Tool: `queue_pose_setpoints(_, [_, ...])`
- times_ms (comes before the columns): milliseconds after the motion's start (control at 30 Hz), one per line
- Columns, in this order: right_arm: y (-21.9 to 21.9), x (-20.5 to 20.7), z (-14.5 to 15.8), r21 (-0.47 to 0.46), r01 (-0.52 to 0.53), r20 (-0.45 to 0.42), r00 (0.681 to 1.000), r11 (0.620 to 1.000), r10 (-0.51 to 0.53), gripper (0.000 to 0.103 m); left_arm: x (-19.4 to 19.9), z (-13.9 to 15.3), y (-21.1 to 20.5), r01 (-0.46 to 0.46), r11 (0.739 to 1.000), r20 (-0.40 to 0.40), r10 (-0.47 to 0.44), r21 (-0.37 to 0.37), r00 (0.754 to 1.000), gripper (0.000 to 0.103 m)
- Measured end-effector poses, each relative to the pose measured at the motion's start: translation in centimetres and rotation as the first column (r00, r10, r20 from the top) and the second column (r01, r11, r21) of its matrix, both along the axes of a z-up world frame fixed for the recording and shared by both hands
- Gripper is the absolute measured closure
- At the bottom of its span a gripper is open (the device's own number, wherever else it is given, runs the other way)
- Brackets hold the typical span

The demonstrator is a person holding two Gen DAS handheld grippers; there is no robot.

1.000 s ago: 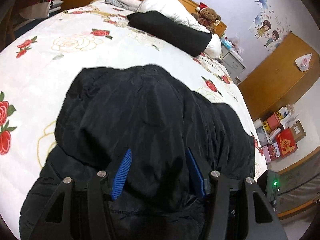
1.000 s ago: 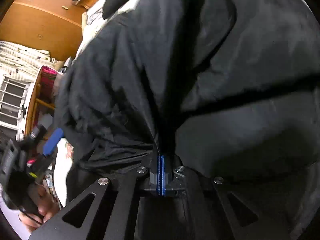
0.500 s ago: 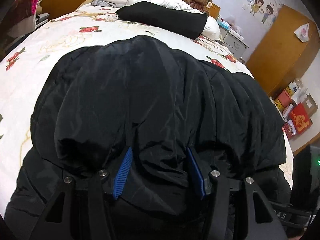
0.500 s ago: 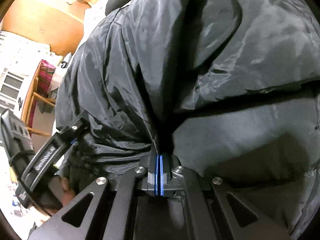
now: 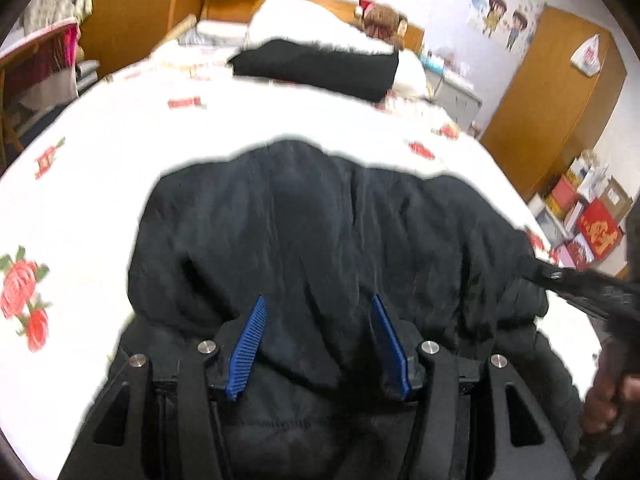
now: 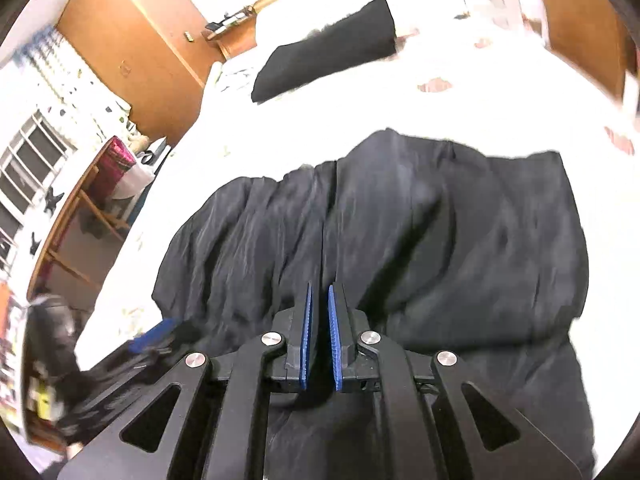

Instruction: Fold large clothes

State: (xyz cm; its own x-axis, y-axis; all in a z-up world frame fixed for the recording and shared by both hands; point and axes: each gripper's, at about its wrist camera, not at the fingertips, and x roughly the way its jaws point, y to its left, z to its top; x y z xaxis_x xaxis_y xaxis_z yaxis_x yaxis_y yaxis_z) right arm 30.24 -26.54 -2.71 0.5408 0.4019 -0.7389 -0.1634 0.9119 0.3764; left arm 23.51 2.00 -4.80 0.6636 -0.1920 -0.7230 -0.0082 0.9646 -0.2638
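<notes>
A large black padded jacket (image 5: pixel 328 240) lies folded over on the white rose-print bed (image 5: pixel 120 140); it also fills the right wrist view (image 6: pixel 420 240). My left gripper (image 5: pixel 318 304) is open, its blue pads wide apart just above the jacket's near fold, holding nothing. My right gripper (image 6: pixel 319 292) has its blue pads a narrow gap apart with no cloth between them, just above the jacket. The right gripper's arm shows at the right edge of the left wrist view (image 5: pixel 580 284). The left gripper shows blurred at lower left of the right wrist view (image 6: pixel 152 336).
A black pillow (image 5: pixel 320 68) and white pillows (image 5: pixel 312 20) lie at the head of the bed, with a teddy bear (image 5: pixel 380 20). A wooden wardrobe (image 5: pixel 548 100) and boxes (image 5: pixel 584 216) stand on the right. A chair (image 6: pixel 104 184) stands left of the bed.
My right gripper has let go of the jacket and its pads have parted slightly. Both grippers have drawn back from the jacket, which now lies folded on the bed.
</notes>
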Motion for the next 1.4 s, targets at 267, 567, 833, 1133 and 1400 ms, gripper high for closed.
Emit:
queue_pose_setpoints(267, [0.4, 4.2, -5.1, -0.136, 0.021, -0.074, 0.997, 0.99, -0.031, 0.096, 5.4, -3.7, 1.0, -0.041, 0.997, -0.061, 0.045, 0.063, 0.997, 0.051])
queue_pose_setpoints(567, [0.0, 3.4, -5.6, -0.108, 0.028, -0.086, 0.996, 0.994, -0.038, 0.095, 4.3, -3.5, 0.7, -0.04, 0.997, -0.057, 0.044, 0.061, 0.997, 0.057])
queue_pose_setpoints(833, [3.0, -2.1, -2.9, -0.057, -0.116, -0.012, 0.993, 0.992, 0.115, 0.095, 0.0, -3.0, -1.6, 0.04, 0.999, -0.036, -0.039, 0.011, 0.999, 0.057])
queue_pose_setpoints(1133, [3.9, -0.7, -9.9, -0.152, -0.106, -0.169, 0.982, 0.983, 0.08, 0.098, 2.1, -6.7, -2.7, 0.02, 0.999, -0.132, -0.016, 0.03, 0.991, 0.056])
queue_pose_setpoints(1400, [5.9, -0.5, -9.2, -0.234, -0.118, -0.174, 0.982, 0.965, 0.078, 0.098, 2.3, -6.6, -3.2, 0.022, 0.998, -0.15, -0.012, 0.065, 0.989, 0.056])
